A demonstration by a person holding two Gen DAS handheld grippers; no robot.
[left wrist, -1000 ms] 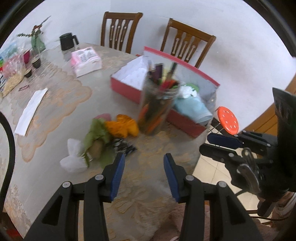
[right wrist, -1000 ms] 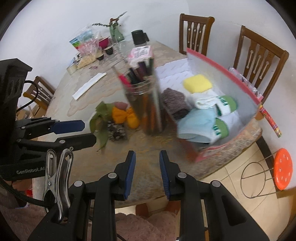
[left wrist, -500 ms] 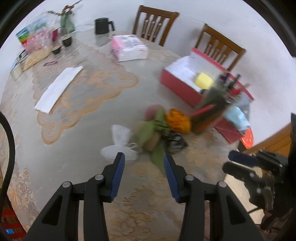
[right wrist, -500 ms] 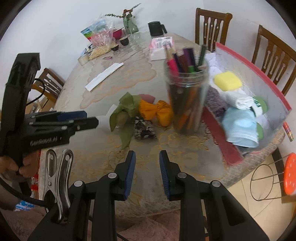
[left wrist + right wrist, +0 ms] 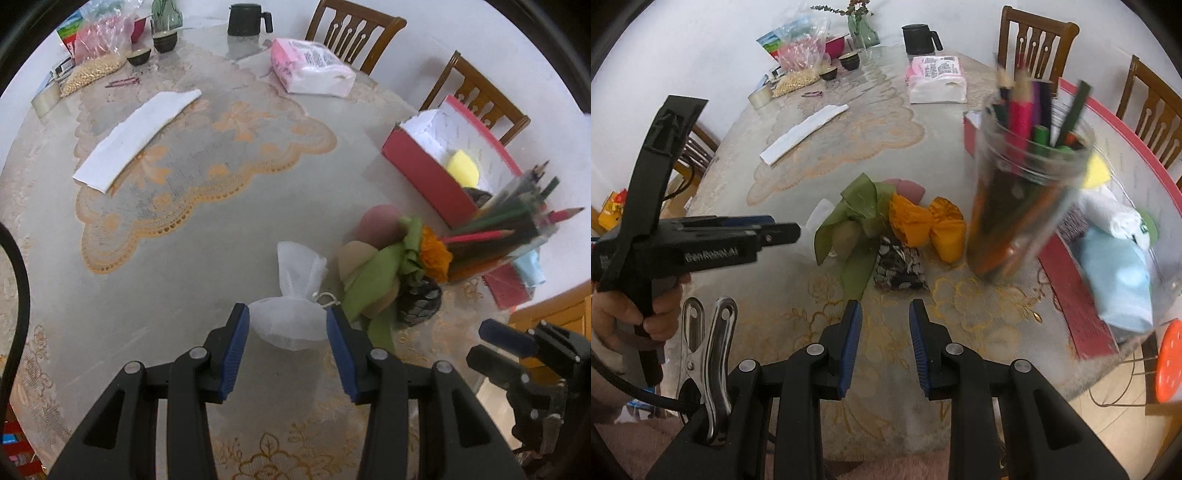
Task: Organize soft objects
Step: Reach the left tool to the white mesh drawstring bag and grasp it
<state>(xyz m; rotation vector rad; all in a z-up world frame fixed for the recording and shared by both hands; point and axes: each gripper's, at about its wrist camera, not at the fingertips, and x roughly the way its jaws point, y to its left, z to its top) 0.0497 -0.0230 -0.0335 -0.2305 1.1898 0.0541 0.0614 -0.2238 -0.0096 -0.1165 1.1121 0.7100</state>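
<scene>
A white mesh pouch (image 5: 288,321) lies on the table between the fingers of my left gripper (image 5: 288,325). The jaws stand open at its sides and I see no squeeze. Right of the pouch is a pile: green cloth (image 5: 373,280), orange cloth (image 5: 436,254), a pink sponge (image 5: 376,221) and a black patterned cloth (image 5: 899,266). My right gripper (image 5: 884,314) hovers just short of that patterned cloth, jaws slightly apart with nothing between them. The red box (image 5: 424,173) holds a yellow sponge (image 5: 461,170) and a light blue cloth (image 5: 1115,273).
A clear jar of pencils (image 5: 1023,206) stands between the pile and the box. Farther back are a tissue pack (image 5: 314,66), a white paper strip (image 5: 136,136), a black mug (image 5: 243,18) and snack bags. Two chairs stand behind the table. An orange stool (image 5: 1169,365) is beyond its edge.
My left gripper has swung left and come down, so the white pouch now lies between its fingers. My right gripper has moved closer to the pile. Neither jaw gap has changed.
</scene>
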